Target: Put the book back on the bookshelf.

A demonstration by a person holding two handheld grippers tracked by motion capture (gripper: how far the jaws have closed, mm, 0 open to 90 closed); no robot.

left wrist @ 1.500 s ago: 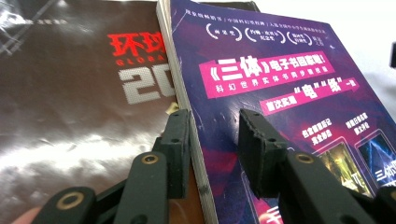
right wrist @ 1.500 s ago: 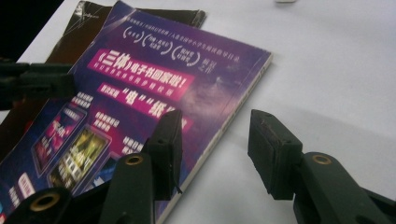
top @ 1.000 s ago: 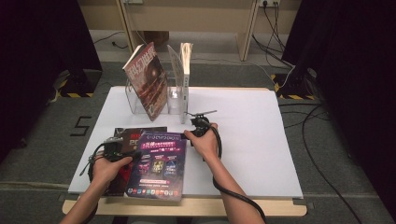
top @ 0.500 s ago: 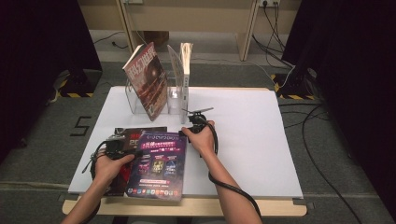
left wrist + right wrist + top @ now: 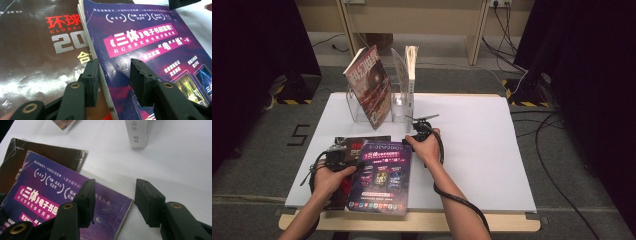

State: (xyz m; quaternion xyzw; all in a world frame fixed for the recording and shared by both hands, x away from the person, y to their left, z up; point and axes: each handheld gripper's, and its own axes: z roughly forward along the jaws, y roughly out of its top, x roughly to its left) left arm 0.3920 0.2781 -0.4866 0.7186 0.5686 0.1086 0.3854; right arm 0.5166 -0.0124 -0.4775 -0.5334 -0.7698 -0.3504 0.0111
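Both the left gripper [image 5: 113, 82] and the right gripper [image 5: 115, 200] stood spread over the edges of the purple book [image 5: 382, 175], not yet lifted toward the rack [image 5: 399, 107].

count on the white table [image 5: 492, 150]: two magazines lying flat, one purple-covered magazine [image 5: 382, 175] overlapping one dark-covered magazine [image 5: 354, 145]. one clear rack [image 5: 357, 112] holds two more upright items, one red-covered magazine [image 5: 369, 85] leaning and one white-spined book [image 5: 411, 75]. two hand-held grippers are in frame, the left gripper [image 5: 334, 156] and the right gripper [image 5: 422, 131], one per hand.
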